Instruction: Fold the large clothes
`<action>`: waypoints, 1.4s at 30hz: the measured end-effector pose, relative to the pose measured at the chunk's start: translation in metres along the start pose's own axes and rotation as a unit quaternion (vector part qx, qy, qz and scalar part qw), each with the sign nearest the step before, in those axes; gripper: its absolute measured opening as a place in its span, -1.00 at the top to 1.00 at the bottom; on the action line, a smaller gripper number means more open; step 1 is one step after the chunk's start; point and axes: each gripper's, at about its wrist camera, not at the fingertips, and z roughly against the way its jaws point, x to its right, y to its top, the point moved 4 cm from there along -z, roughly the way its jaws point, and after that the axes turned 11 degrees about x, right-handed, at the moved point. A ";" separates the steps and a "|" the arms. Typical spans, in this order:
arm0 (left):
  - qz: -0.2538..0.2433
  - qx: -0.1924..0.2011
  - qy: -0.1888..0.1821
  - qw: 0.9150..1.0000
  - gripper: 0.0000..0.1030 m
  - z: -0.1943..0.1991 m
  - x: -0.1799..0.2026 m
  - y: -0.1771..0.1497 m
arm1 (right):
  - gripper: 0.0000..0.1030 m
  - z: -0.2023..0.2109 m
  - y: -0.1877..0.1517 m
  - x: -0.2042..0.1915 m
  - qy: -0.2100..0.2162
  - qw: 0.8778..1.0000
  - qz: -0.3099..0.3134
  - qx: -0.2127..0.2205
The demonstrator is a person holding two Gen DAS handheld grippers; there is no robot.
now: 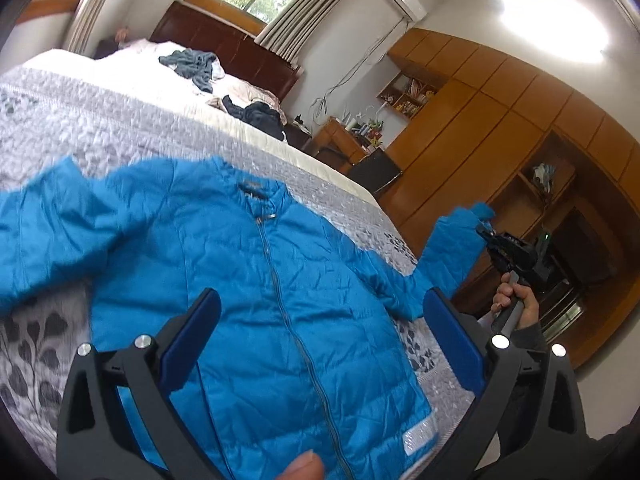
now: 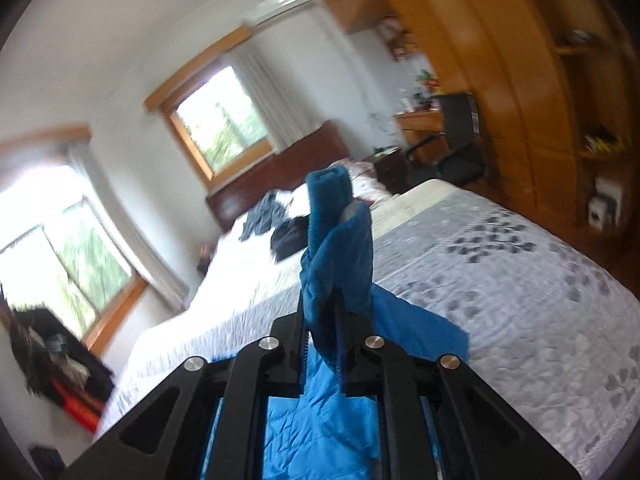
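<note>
A bright blue zip-up padded jacket (image 1: 248, 280) lies front-up on the grey patterned bedspread (image 1: 100, 120), collar toward the headboard. My left gripper (image 1: 320, 304) hovers open above the jacket's lower front, nothing between its blue pads. The jacket's right sleeve (image 1: 452, 248) is lifted off the bed edge, and my right gripper (image 1: 490, 236), held by a hand, is shut on its cuff. In the right wrist view the right gripper (image 2: 338, 312) clamps the blue sleeve (image 2: 340, 248), which sticks up past the fingers, the cuff at the top.
Dark clothes (image 1: 192, 64) and a second dark pile (image 1: 260, 114) lie near the pillows by the brown headboard (image 1: 224, 48). Wooden wardrobes (image 1: 500, 120), a desk and a black chair (image 1: 376, 172) stand to the right of the bed. Windows fill the far wall.
</note>
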 end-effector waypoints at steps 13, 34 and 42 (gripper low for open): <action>0.022 -0.086 -0.050 0.995 -0.95 -0.078 0.010 0.017 | 0.81 -0.094 -0.200 -0.111 0.030 0.964 0.209 -0.160; 0.185 -0.237 -0.018 0.953 -0.86 -0.293 -0.003 -0.065 | -0.31 0.019 -0.189 -0.034 0.070 0.981 0.126 -0.132; 0.170 -0.266 0.027 0.949 0.73 -0.311 -0.004 -0.063 | -0.33 0.030 -0.198 -0.008 0.106 0.986 0.060 -0.112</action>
